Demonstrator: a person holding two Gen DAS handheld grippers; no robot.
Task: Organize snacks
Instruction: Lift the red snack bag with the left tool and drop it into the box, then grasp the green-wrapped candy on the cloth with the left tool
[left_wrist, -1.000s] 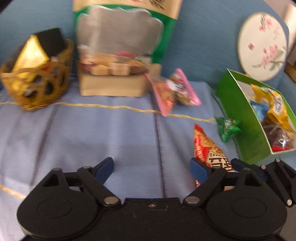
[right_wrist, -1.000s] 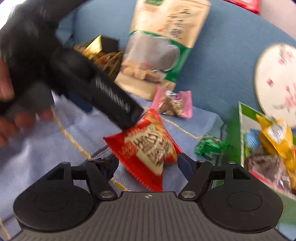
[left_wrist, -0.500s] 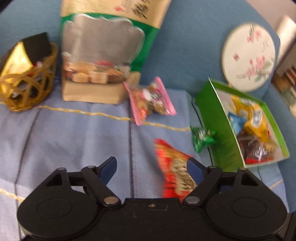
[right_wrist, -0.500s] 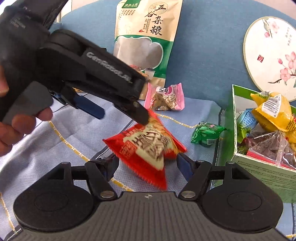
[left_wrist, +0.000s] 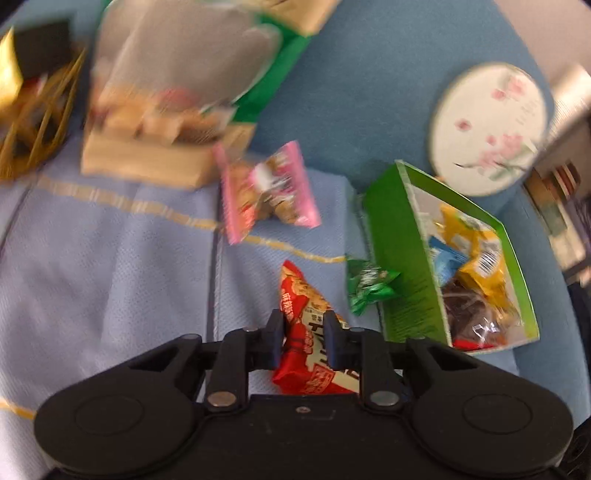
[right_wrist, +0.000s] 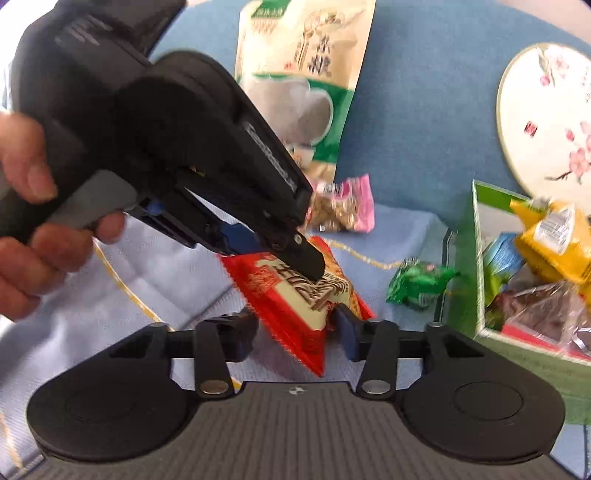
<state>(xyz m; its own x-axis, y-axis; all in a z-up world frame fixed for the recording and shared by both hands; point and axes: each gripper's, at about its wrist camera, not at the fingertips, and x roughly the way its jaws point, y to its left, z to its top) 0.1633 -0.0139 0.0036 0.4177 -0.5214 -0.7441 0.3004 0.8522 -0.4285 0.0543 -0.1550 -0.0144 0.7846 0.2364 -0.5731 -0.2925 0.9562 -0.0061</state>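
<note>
A red snack packet (left_wrist: 308, 332) lies on the light blue cloth (left_wrist: 110, 280). My left gripper (left_wrist: 302, 338) is shut on the red packet; it shows from the side in the right wrist view (right_wrist: 288, 254) pinching the packet (right_wrist: 295, 295). My right gripper (right_wrist: 295, 325) is open, its fingers either side of the packet's near end. A green box (left_wrist: 402, 266) holding several wrapped snacks stands to the right, also in the right wrist view (right_wrist: 476, 266). A small green candy (left_wrist: 369, 284) lies beside the box. A pink packet (left_wrist: 269, 192) lies farther back.
A large green and beige pouch (left_wrist: 177, 92) stands at the back against the blue sofa back. A wicker basket (left_wrist: 33, 122) with gold and black packets sits far left. A round floral fan (left_wrist: 491, 125) leans at the back right.
My left gripper moved right over the red packet and closed on it. The right gripper stayed open around the packet's near end.
</note>
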